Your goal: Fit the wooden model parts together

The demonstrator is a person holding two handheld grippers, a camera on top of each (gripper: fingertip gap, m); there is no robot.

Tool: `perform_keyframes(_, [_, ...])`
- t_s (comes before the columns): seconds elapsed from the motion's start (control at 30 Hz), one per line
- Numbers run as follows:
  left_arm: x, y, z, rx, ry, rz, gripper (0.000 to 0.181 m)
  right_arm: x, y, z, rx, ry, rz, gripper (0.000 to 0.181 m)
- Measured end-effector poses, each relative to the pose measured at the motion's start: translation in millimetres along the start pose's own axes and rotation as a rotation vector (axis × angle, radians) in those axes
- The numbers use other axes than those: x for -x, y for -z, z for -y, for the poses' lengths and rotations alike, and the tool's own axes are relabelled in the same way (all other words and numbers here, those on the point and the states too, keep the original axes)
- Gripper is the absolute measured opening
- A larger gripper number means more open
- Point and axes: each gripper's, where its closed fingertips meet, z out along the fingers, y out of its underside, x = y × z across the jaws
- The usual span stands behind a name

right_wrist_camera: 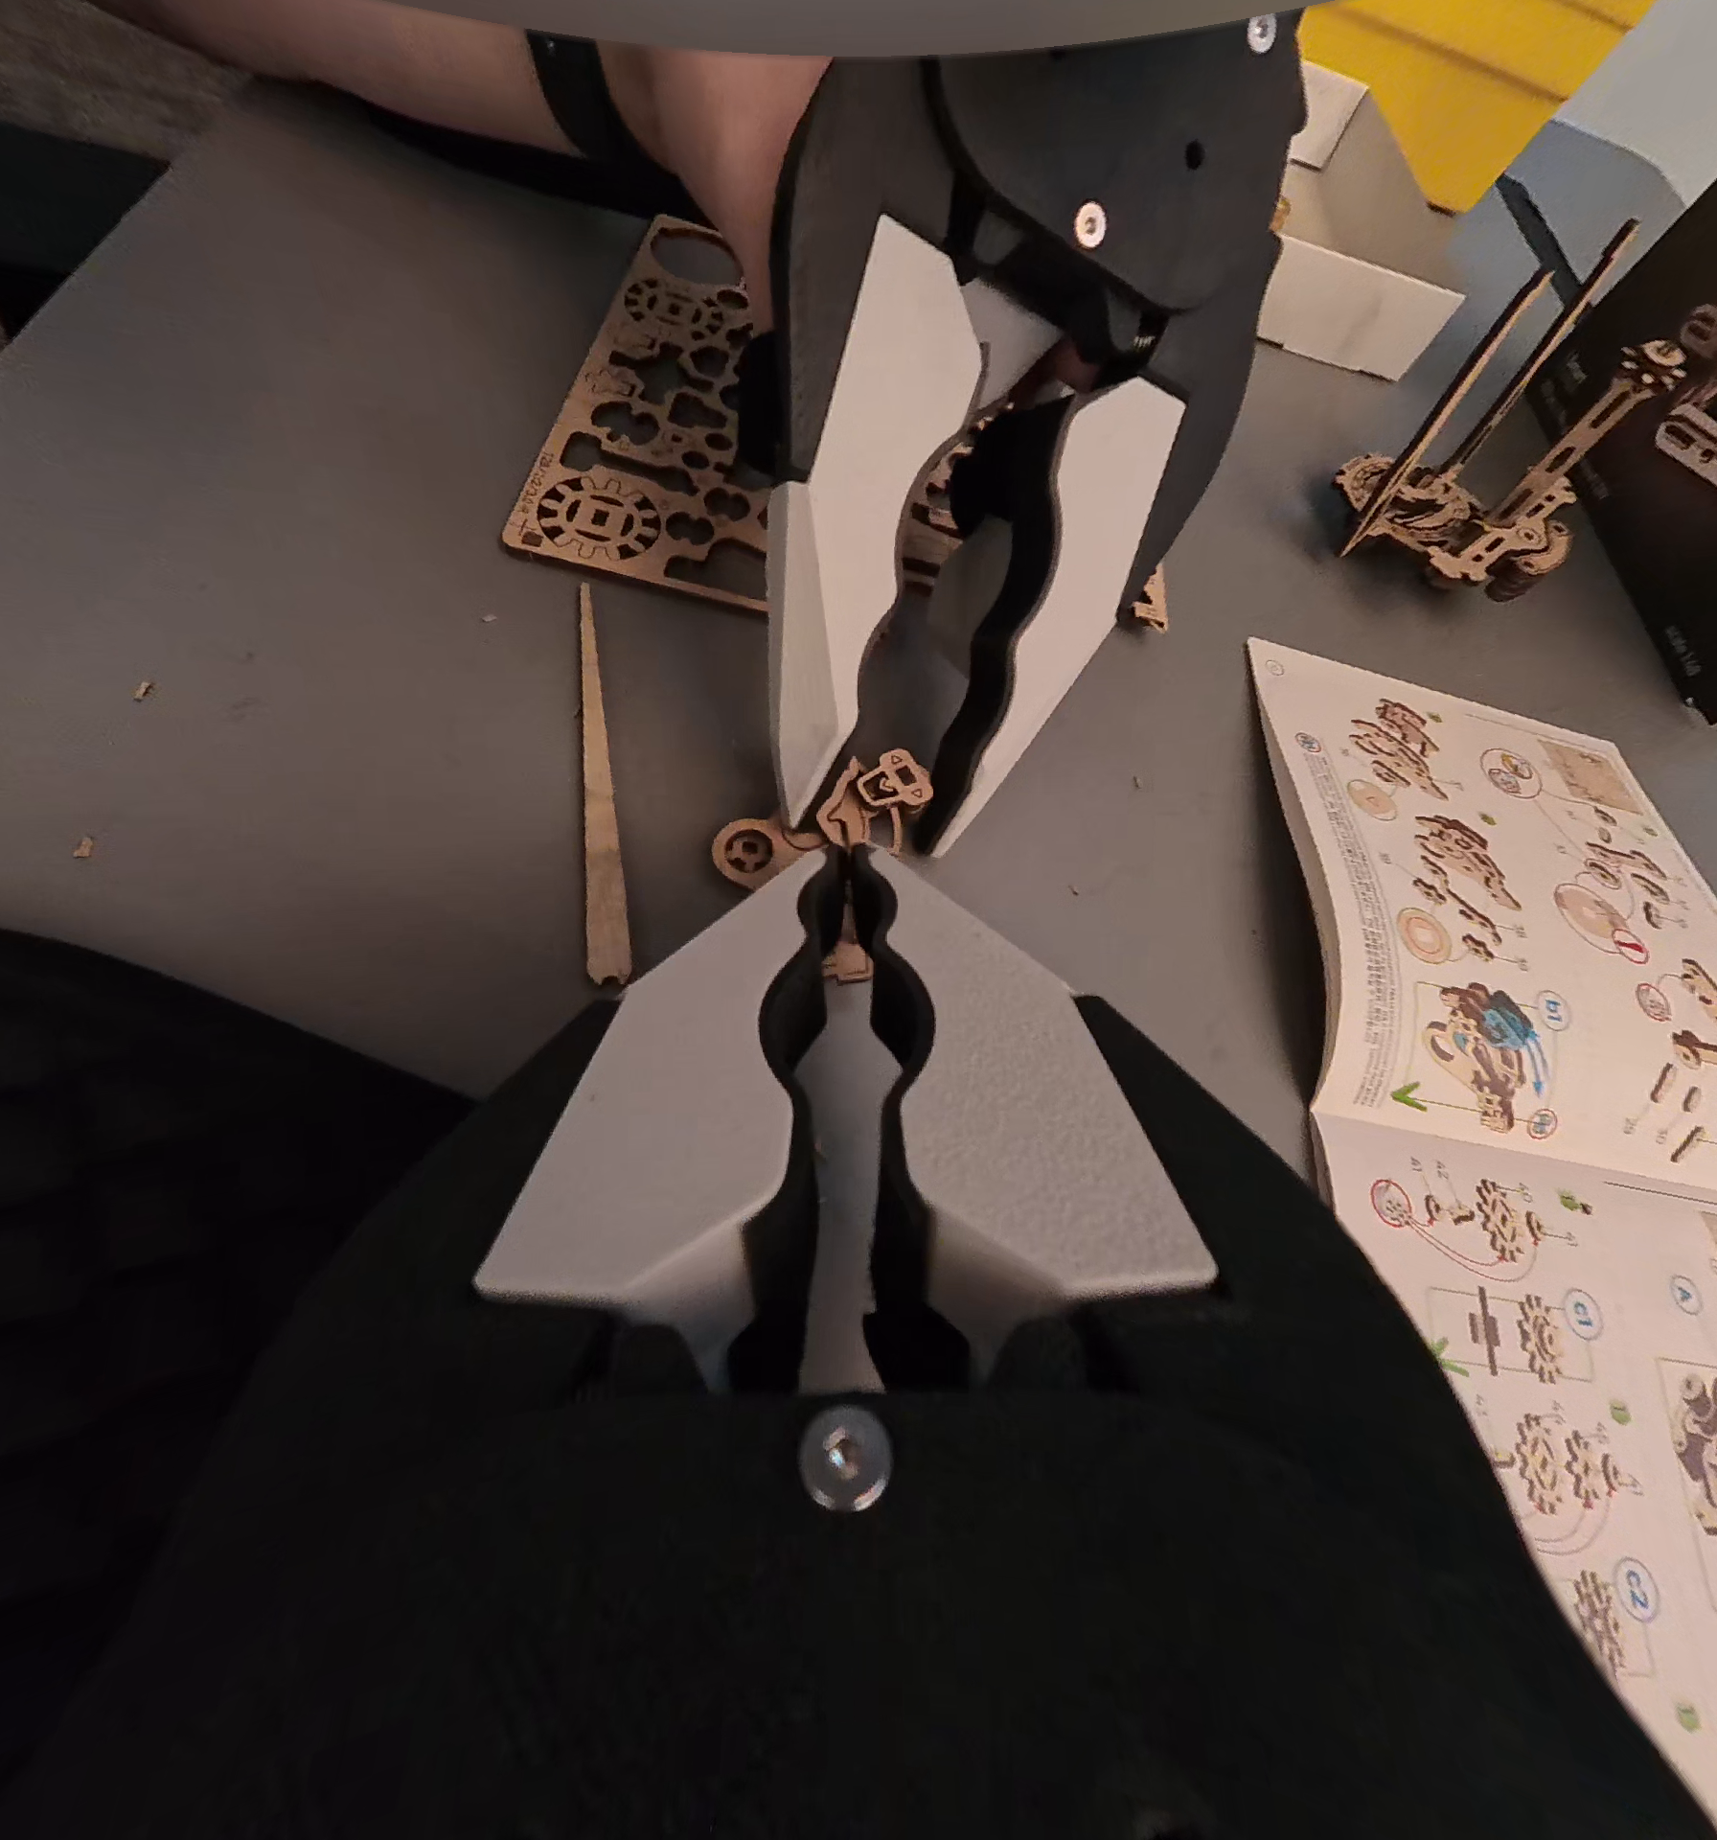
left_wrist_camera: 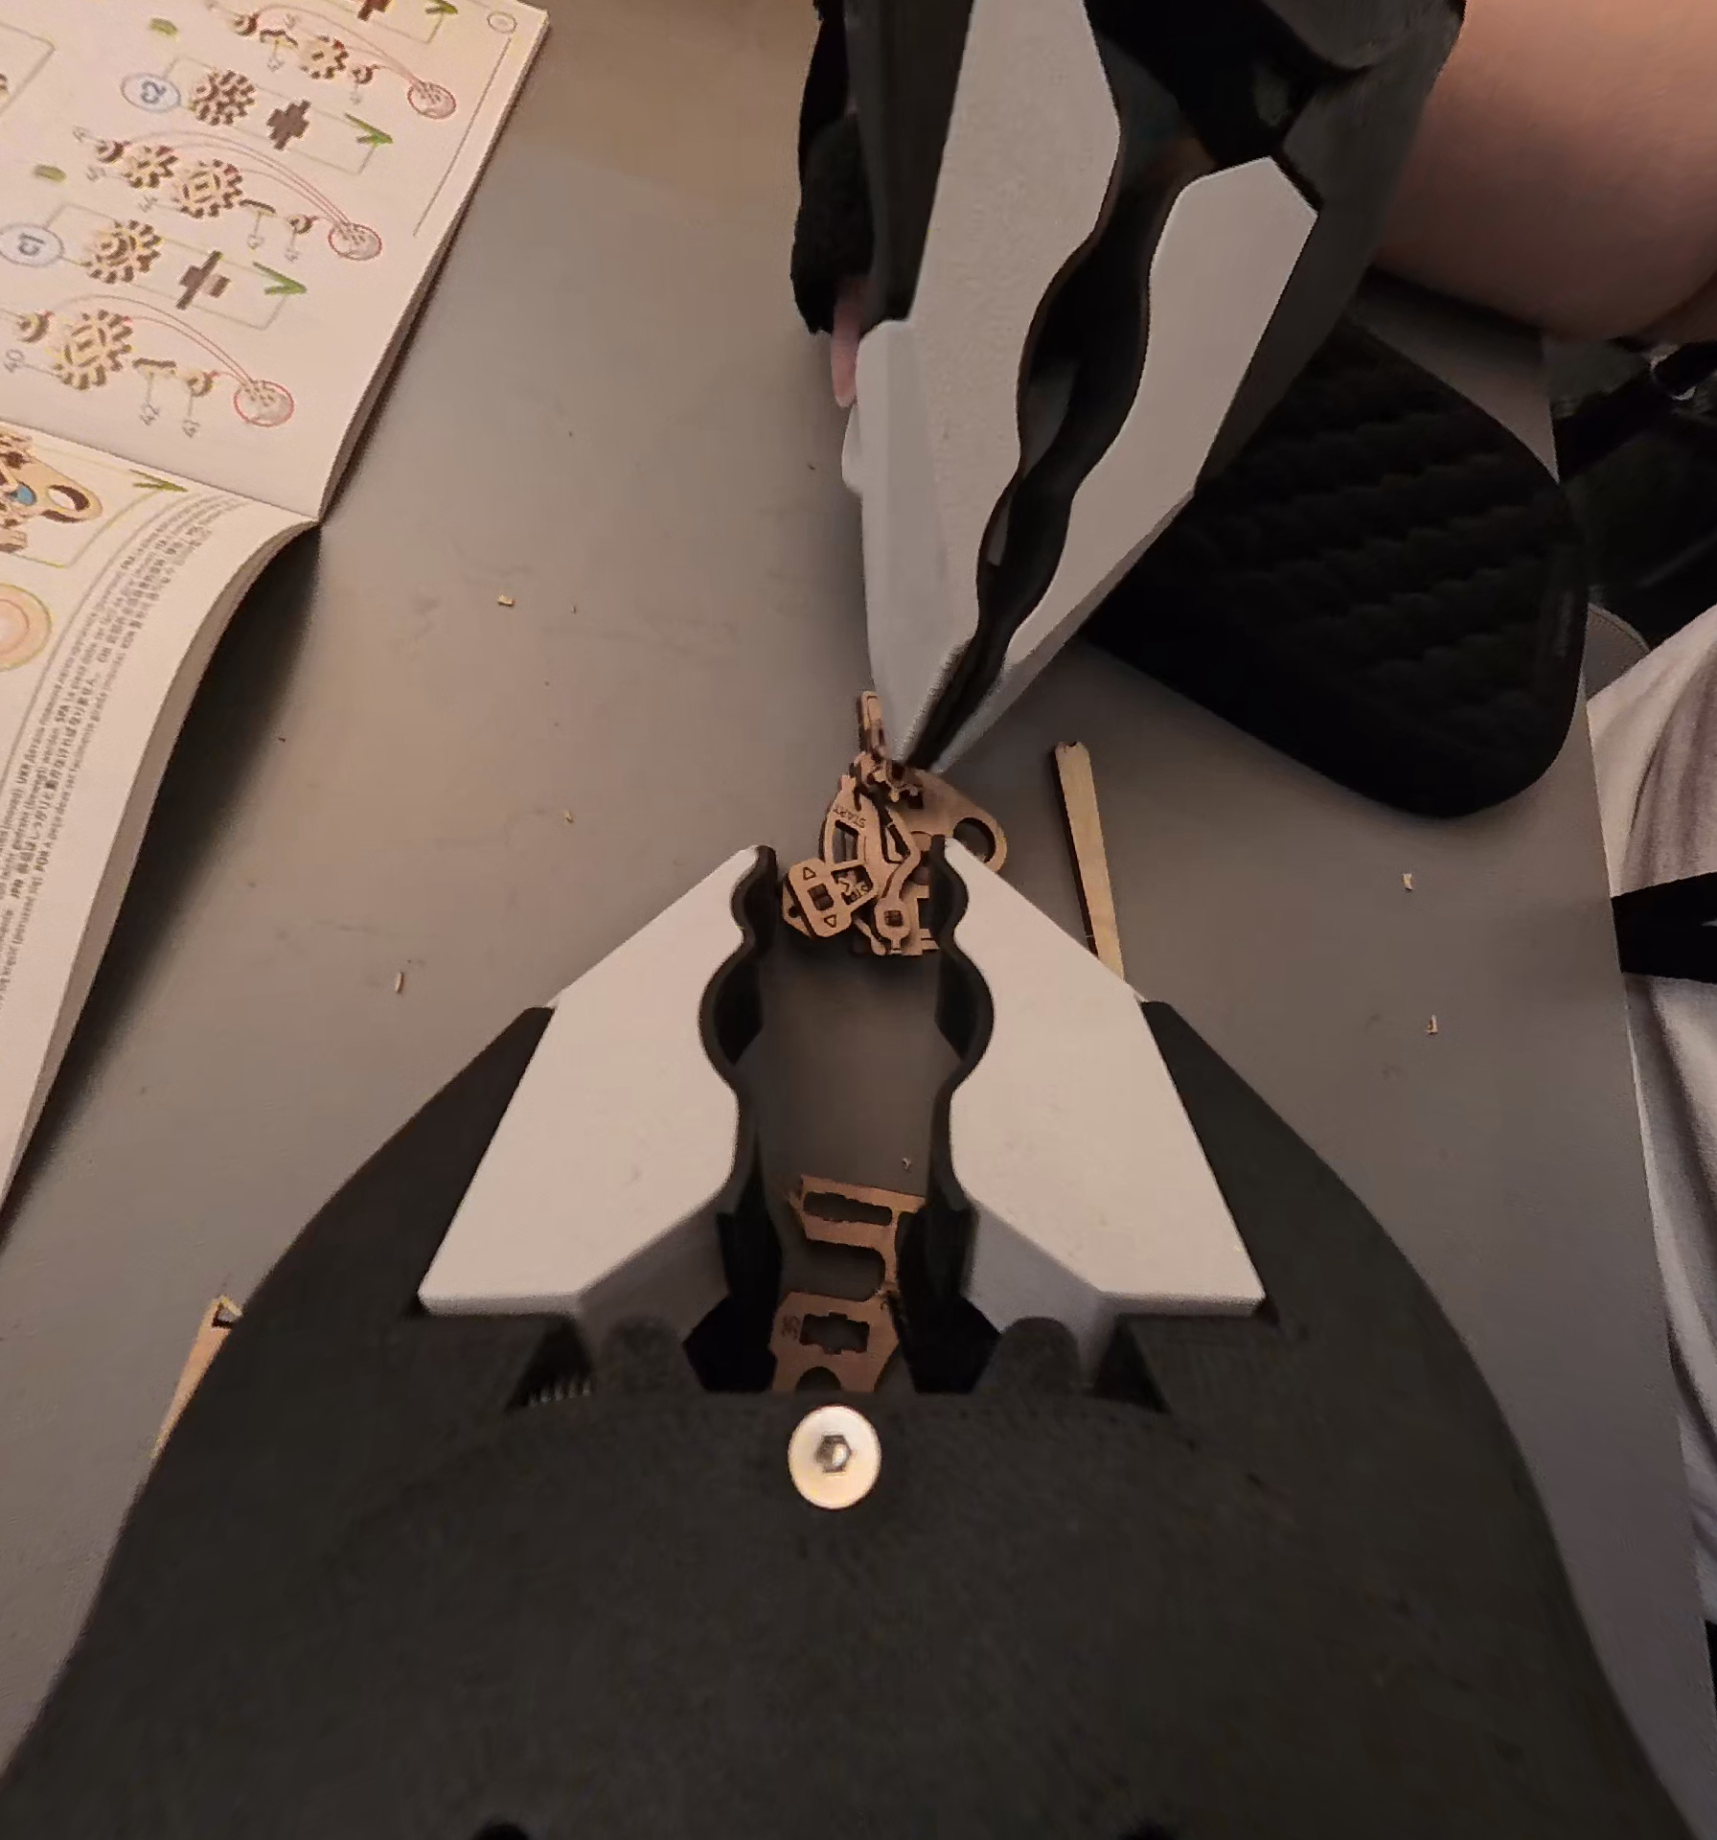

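Two grippers meet tip to tip over a grey table [left_wrist_camera: 536,697], sharing one small wooden assembly [left_wrist_camera: 874,876]. The left gripper [left_wrist_camera: 855,876] has its fingers set apart around the assembly's near end; the piece sits in the gap at the tips, touching at least the right-hand finger, though whether both pads bear on it cannot be told. The right gripper [right_wrist_camera: 847,866] is clenched, its tips pinching a thin part [right_wrist_camera: 847,936] at the opposite end of the assembly [right_wrist_camera: 864,806]. The piece's long axis appears to run roughly along the line between the two sets of tips, with a ringed lug [right_wrist_camera: 750,851] jutting out sideways past the right gripper's left finger. Both tips are equally near; any seating push would likely run along that shared line. A manual [right_wrist_camera: 1492,996] lies open beside the grippers, a cut-out sheet [right_wrist_camera: 636,428] beyond.
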Motion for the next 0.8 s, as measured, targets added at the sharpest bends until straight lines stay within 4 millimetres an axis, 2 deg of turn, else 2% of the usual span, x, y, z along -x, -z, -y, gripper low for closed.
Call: perform_keyframes(0.8, [-1.8, -1.6, 1.0, -0.003, -0.024, -0.048, 0.028, -1.0, -1.9, -3.7, 0.003, -0.013, 0.033, 0.0])
